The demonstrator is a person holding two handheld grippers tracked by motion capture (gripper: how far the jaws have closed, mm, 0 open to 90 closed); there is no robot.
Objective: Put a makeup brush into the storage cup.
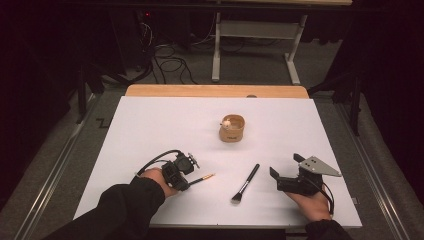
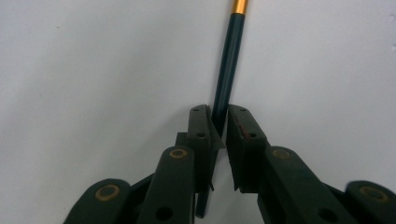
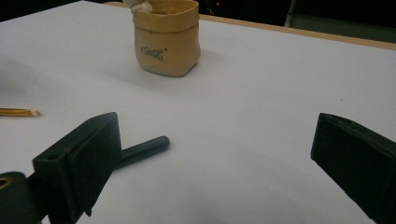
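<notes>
A thin brush with a dark handle and a gold ferrule lies on the white table top, and my left gripper is shut on its handle from above. In the high view that gripper is at the front left, with the brush's gold end sticking out to its right. A black makeup brush lies between the two hands. My right gripper rests at the front right, jaws wide open and bare. In its own view the gripper faces a tan pouch, with the black brush's handle end beside its left jaw.
The tan pouch stands upright near the middle of the white table top, with something pale inside it. A wooden edge runs along the far side. Beyond it are a metal stand and cables on the floor.
</notes>
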